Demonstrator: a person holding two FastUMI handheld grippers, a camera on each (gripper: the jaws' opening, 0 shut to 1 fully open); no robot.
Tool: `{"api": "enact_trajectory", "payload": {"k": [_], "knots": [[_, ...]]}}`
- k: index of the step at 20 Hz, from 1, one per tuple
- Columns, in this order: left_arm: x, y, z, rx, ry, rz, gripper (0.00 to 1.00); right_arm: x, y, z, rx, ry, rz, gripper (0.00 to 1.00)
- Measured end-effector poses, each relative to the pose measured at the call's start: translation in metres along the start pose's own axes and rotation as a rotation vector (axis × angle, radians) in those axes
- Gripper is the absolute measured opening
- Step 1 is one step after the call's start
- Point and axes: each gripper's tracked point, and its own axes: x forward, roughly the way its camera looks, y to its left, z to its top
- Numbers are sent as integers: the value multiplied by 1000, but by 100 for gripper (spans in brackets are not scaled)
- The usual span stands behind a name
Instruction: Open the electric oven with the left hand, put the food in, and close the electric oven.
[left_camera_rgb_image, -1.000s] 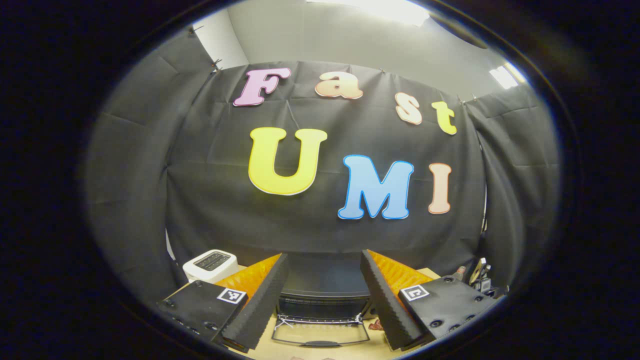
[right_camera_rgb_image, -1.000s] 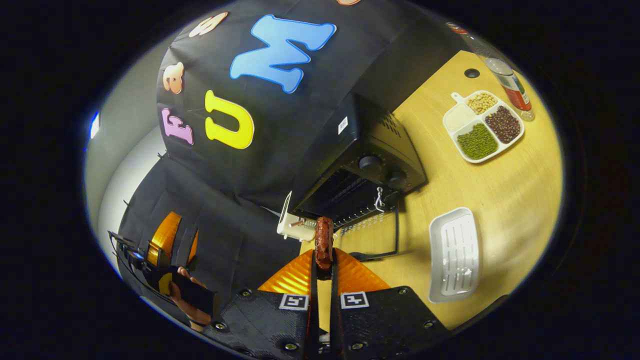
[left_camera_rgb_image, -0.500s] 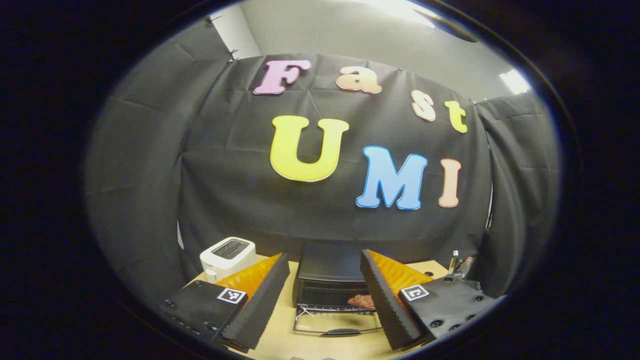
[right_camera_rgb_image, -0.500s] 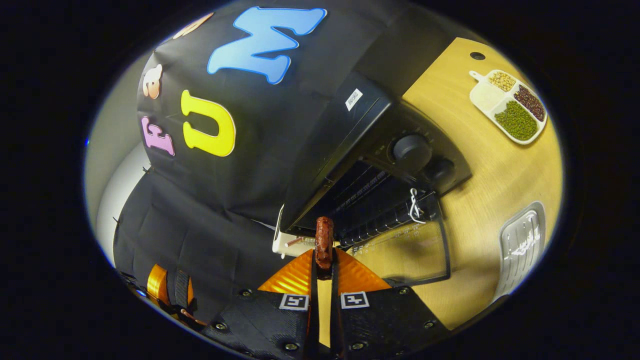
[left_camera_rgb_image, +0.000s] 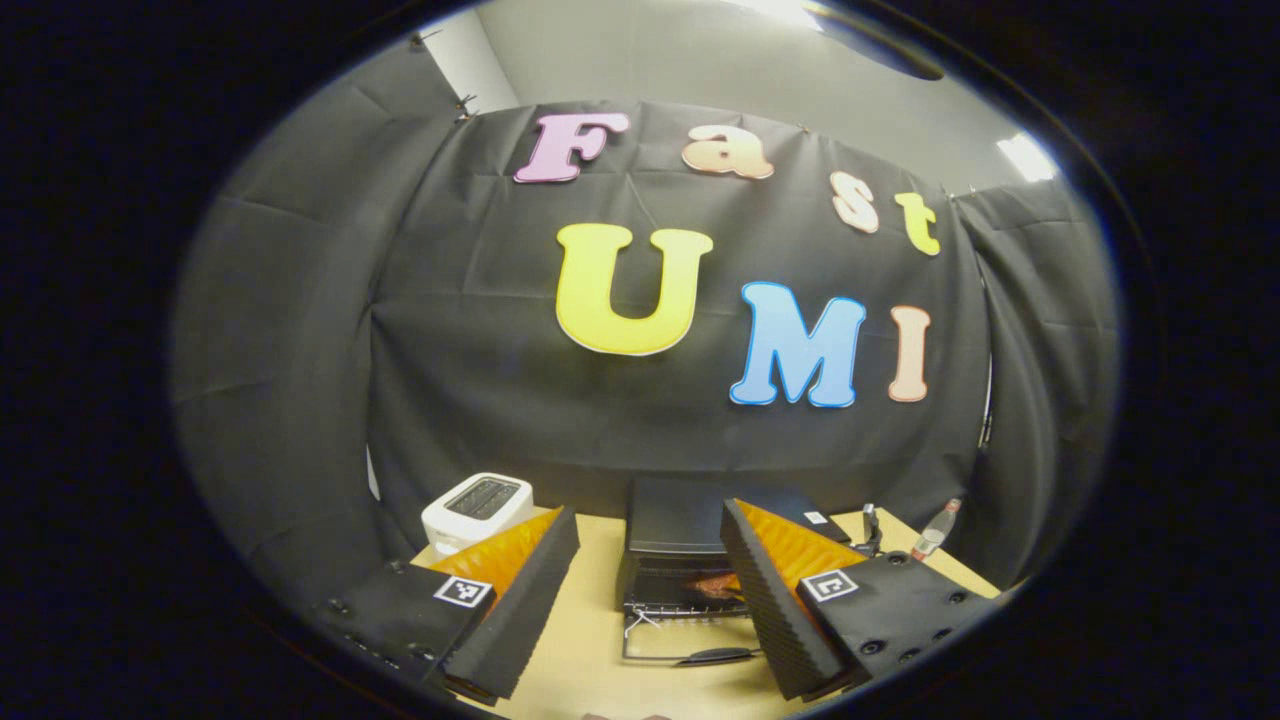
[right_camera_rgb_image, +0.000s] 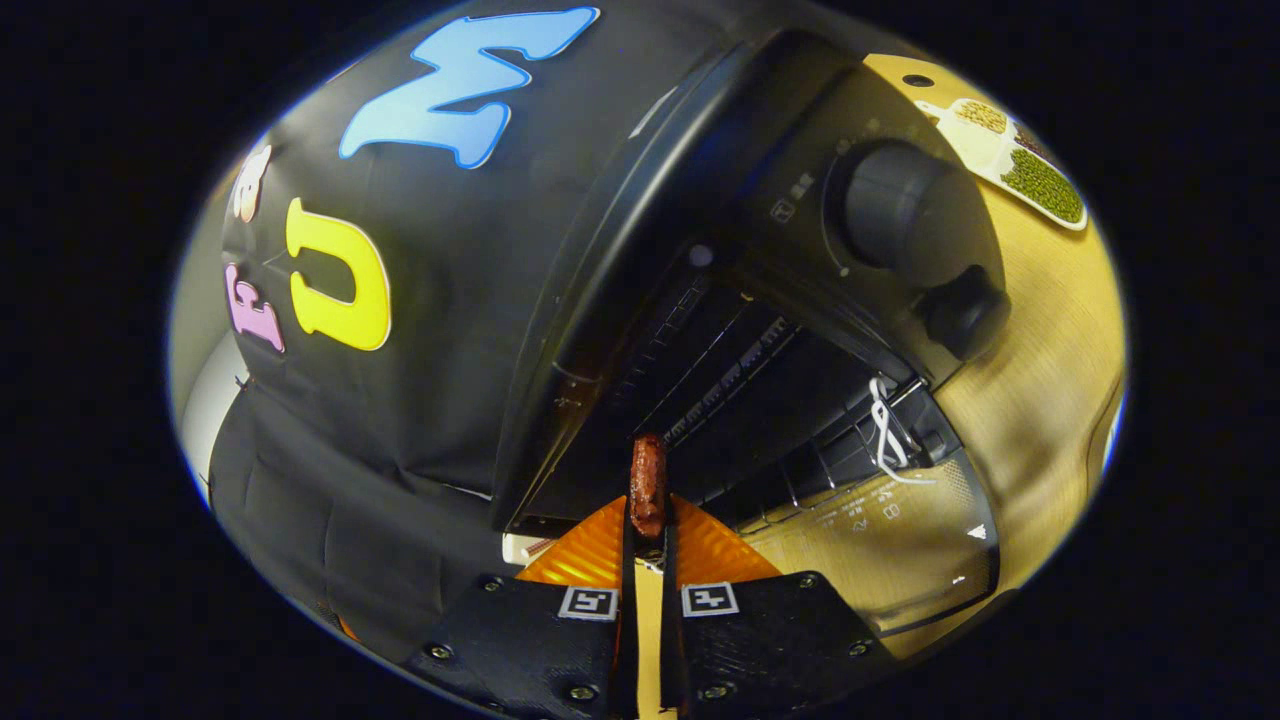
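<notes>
The black electric oven (right_camera_rgb_image: 700, 230) stands open, its glass door (right_camera_rgb_image: 880, 540) folded down onto the wooden table. My right gripper (right_camera_rgb_image: 648, 528) is shut on a thin brown piece of food (right_camera_rgb_image: 648, 480), held edge-on at the mouth of the oven cavity (right_camera_rgb_image: 730, 400), just in front of the wire rack. In the left gripper view the oven (left_camera_rgb_image: 680, 520) is farther off, with its door (left_camera_rgb_image: 690, 640) down and the reddish food (left_camera_rgb_image: 718, 583) showing at the opening. My left gripper (left_camera_rgb_image: 648, 512) is open and holds nothing, well back from the oven.
Two knobs (right_camera_rgb_image: 895, 205) sit on the oven's control panel. A divided white tray of beans (right_camera_rgb_image: 1030, 170) lies beyond the oven. A white toaster (left_camera_rgb_image: 478, 503) stands left of the oven, a bottle (left_camera_rgb_image: 935, 525) at its right.
My right gripper has carried the food forward, right up to the oven's opening. My left gripper has drawn back, so the oven looks smaller and farther away.
</notes>
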Motion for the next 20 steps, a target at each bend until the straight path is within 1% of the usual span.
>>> {"api": "enact_trajectory", "payload": {"k": [2, 3, 4, 5, 6, 7, 8, 9, 10, 11, 12, 15, 16, 17, 18, 19, 20], "knots": [[0, 6, 1, -25, -2, 8, 99, 7, 0, 5, 18, -13, -29, 9], [-1, 7, -2, -43, 1, 5, 100, 9, -5, 8, -10, -18, -70, 9], [-1, 7, -2, -62, 1, 1, 100, 10, -11, 8, -49, -18, -110, 12], [0, 8, -3, -75, 0, 0, 100, 8, -17, 9, -89, -19, -153, 17], [-1, 9, -3, -82, 1, 1, 100, 8, -17, 11, -104, -22, -164, 21], [1, 10, -4, -85, 0, 2, 96, 1, -26, 14, -129, -23, -213, 23], [2, 10, -4, -86, 2, -1, 100, -2, -33, 16, -150, -25, -244, 27], [3, 7, -6, -86, 3, -5, 100, -7, -35, 18, -162, -25, -255, 29], [5, 3, -8, -84, 7, -11, 95, -9, -36, 20, -184, -34, -273, 36], [6, 0, -8, -83, 11, -18, 95, -19, -40, 27, -238, -52, -312, 38], [7, -4, -7, -80, 11, -24, 97, -26, -39, 31, -283, -62, -323, 51], [9, -17, -15, -64, 15, -47, 97, -51, -31, 32, -441, -63, -350, 51], [11, -21, -14, -55, 16, -55, 95, -64, -25, 35, -504, -71, -349, 51], [11, -29, -14, -44, 16, -64, 95, -72, -19, 38, -546, -87, -339, 52], [11, -35, -13, -35, 16, -74, 95, -87, -12, 36, -590, -108, -334, 69], [14, -42, -14, -25, 15, -85, 95, -102, -5, 40, -633, -135, -334, 78], [15, -48, -16, -19, 17, -95, 95, -119, 3, 46, -667, -174, -334, 95]]}}
